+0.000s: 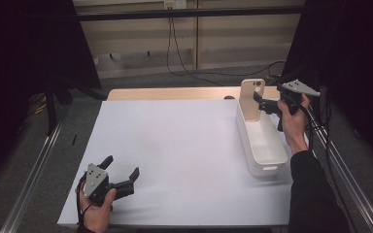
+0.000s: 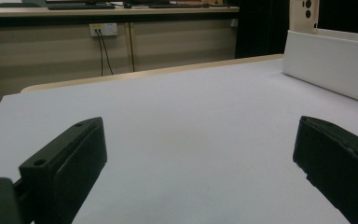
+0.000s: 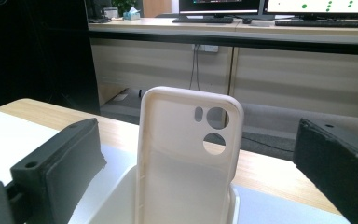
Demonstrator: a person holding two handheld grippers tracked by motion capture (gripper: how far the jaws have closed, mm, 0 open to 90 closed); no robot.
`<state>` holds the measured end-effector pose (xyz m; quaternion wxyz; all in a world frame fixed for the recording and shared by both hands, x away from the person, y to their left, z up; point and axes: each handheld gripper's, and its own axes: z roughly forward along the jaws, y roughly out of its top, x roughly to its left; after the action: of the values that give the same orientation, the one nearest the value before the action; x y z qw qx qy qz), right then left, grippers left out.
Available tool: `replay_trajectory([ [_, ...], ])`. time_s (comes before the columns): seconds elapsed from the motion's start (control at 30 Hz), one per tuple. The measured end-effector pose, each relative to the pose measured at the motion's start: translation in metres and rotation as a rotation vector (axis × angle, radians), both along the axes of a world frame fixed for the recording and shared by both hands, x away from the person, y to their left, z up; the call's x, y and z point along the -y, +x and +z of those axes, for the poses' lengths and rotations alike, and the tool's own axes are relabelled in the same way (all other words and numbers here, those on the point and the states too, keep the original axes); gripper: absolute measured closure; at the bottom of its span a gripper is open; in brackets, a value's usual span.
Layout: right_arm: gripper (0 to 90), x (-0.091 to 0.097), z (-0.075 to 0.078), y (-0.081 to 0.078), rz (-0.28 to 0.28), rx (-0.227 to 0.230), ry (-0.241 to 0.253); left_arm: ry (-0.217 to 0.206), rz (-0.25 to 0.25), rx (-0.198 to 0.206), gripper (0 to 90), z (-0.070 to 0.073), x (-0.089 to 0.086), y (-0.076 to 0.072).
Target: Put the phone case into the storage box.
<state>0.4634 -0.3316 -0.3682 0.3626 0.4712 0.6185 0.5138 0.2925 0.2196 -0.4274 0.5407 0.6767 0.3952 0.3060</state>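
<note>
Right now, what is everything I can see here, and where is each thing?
Phone case: one, cream, standing upright at the far end of the bin, leaning on its end wall.
Bin: one, white, long and narrow, on the table's right side.
Table: one, white top with a wooden far edge.
Cables: black, hanging down the wall beyond the table.
Monitors: two, on a desk in the background.
Left tool: one, black, jaws open, at the near left of the table.
Right tool: one, black, jaws open, just beside the case.

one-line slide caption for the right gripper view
Open right gripper facing an upright beige phone case standing in the white plastic bin.
</note>
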Motion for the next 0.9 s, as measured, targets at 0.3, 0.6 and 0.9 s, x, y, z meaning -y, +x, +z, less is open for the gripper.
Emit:
replay_trajectory([
  [0.3, 0.1, 0.005, 0.008, -0.016, -0.003, 0.015, -0.004, -0.006, -0.006, 0.000, 2.8, 0.001, 0.000, 0.002],
  [0.6, 1.1, 0.005, 0.009, -0.034, -0.010, 0.020, 0.009, -0.019, -0.002, -0.003, 2.5, 0.000, -0.001, 0.003],
  [0.9, 0.0, 0.007, 0.007, -0.050, -0.029, 0.016, -0.031, -0.017, -0.004, -0.003, 2.5, 0.000, 0.000, 0.001],
])
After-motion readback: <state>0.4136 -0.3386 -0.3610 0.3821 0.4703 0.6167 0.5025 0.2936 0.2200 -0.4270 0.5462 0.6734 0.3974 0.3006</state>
